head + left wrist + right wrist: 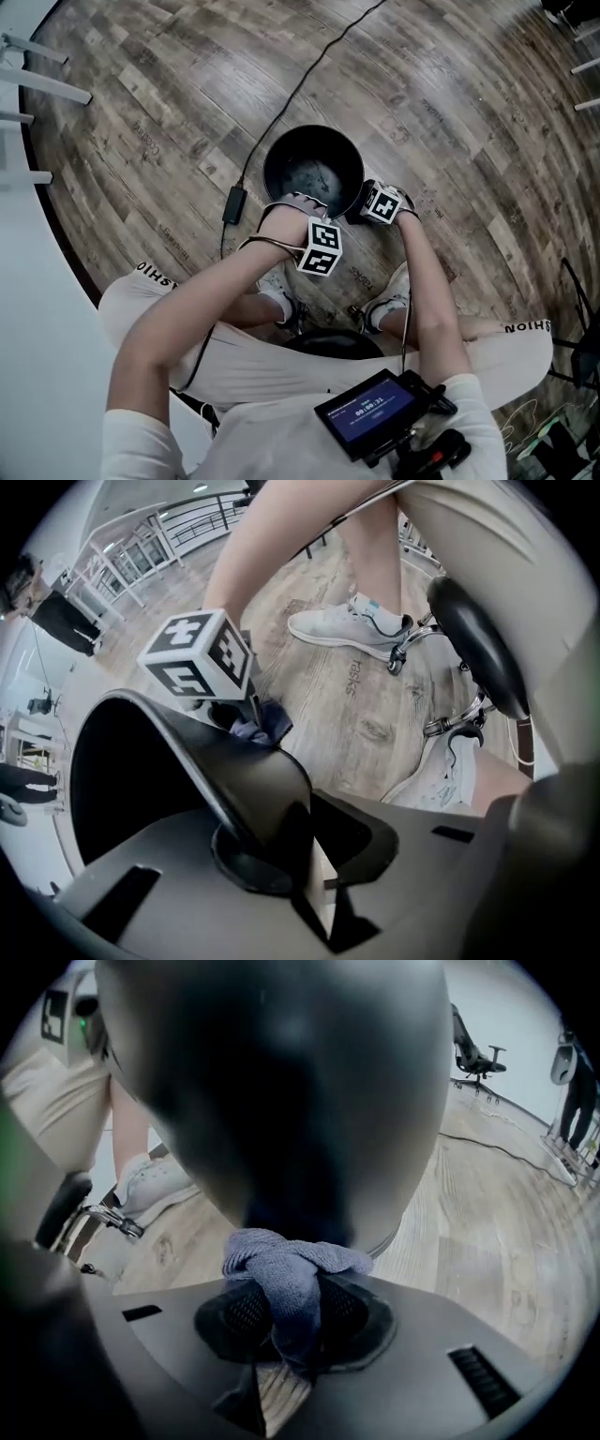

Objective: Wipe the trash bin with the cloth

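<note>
Left gripper [281, 855] fingers pinch the trash bin [248, 780] rim between them. Right gripper [291, 1326] fingers clamp the cloth [281, 1265], bunched past their tips against the blurred bin wall.

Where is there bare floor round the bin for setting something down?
Bare floor lies beyond the trash bin and to its right. On its left the cable and adapter cross the boards. It is crowded on the near side: the left gripper clamps the rim, the right gripper holds the cloth by the wall, with shoes and stool just behind.
</note>
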The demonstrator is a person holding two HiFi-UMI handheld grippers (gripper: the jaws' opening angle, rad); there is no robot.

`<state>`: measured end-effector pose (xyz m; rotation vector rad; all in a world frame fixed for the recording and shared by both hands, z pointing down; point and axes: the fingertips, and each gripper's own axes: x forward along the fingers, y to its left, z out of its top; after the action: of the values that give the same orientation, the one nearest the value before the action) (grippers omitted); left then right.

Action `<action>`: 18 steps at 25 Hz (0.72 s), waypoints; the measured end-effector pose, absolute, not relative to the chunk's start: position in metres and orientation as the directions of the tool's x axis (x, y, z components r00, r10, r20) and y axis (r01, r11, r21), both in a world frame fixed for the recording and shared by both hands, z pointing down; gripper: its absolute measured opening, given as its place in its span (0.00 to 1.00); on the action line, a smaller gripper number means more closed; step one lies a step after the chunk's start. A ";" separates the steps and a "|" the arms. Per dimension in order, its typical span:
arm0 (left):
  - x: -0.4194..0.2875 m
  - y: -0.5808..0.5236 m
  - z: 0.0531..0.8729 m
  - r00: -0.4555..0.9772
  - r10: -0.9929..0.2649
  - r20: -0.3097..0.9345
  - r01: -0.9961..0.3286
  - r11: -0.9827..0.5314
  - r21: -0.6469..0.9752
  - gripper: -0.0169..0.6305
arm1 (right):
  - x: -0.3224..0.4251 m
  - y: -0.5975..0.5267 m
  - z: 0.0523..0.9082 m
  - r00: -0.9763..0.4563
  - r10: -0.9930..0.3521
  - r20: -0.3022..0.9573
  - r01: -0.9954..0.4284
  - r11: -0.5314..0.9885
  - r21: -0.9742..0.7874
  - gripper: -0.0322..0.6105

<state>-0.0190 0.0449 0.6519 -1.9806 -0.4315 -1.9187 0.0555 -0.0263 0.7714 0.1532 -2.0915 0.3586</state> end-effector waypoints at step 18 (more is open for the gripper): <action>-0.038 0.047 0.640 0.003 -0.008 1.000 0.504 -0.864 -0.008 0.30 | 0.081 -0.045 0.661 -0.579 0.020 0.815 -0.254 0.946 -0.203 0.21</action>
<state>-0.0378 0.0467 0.6401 -1.9219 -0.5109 -1.9207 0.0807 -0.0449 0.6609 0.1651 -2.1618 0.3722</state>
